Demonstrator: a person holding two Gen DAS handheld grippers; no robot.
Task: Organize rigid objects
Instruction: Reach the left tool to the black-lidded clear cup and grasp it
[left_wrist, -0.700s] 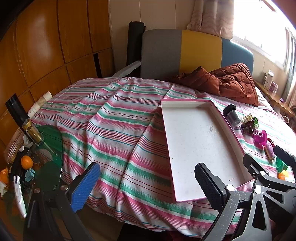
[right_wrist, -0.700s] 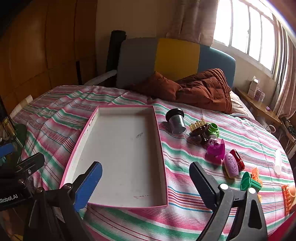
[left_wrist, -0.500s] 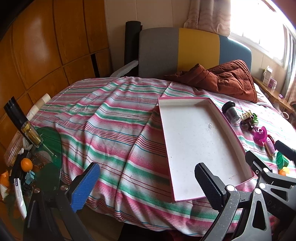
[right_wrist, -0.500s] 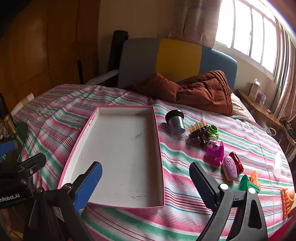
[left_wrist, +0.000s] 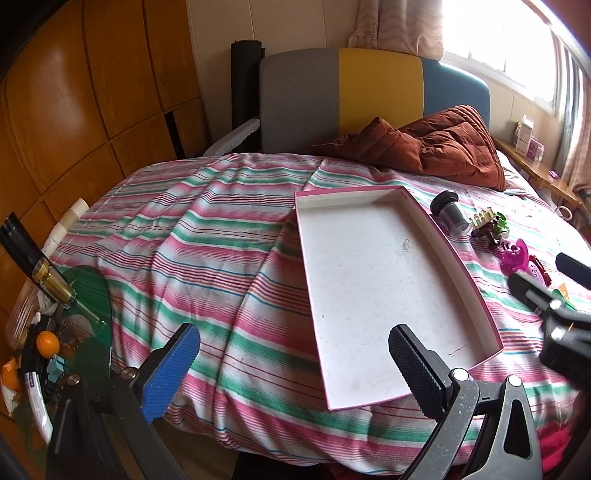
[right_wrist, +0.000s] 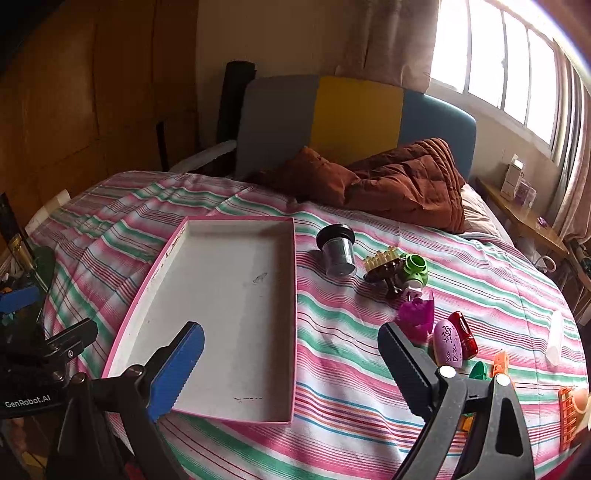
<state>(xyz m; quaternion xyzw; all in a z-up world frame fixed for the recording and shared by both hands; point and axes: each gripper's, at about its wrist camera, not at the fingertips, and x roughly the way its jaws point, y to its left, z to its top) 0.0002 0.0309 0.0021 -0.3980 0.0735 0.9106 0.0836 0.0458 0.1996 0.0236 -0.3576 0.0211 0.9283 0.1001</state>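
The tray (right_wrist: 236, 314) lies empty on the striped bedspread (right_wrist: 351, 387), and the small toys are in a loose row at about three o'clock from it: the black jar (right_wrist: 337, 252) just beside its far corner, then the green piece (right_wrist: 415, 268), the purple toy (right_wrist: 417, 316), the lilac oval (right_wrist: 447, 343) touching the red piece (right_wrist: 463, 334), and the orange bricks (right_wrist: 500, 363) nearest the camera. Compared with a moment ago, very little has changed on the bed: tray and toys lie in the same places. In the left view the tray sits a bit further from the lower edge than before, so this gripper seems to have pulled back slightly; the right view is almost the same. This suggests the sorting has not begun and the first toy is not yet chosen. The left gripper (left_wrist: 291, 363) has its jaws wide apart with nothing between them, above the bed at about nine o'clock from the tray. The right gripper (right_wrist: 291, 363) is also spread wide and empty, over the tray's near corner. The only writing that can be read is "GenRobot.AI" on the body of the left gripper, seen in the right view. The boxes (right_wrist: 517, 181) on the window shelf carry print too small to read.
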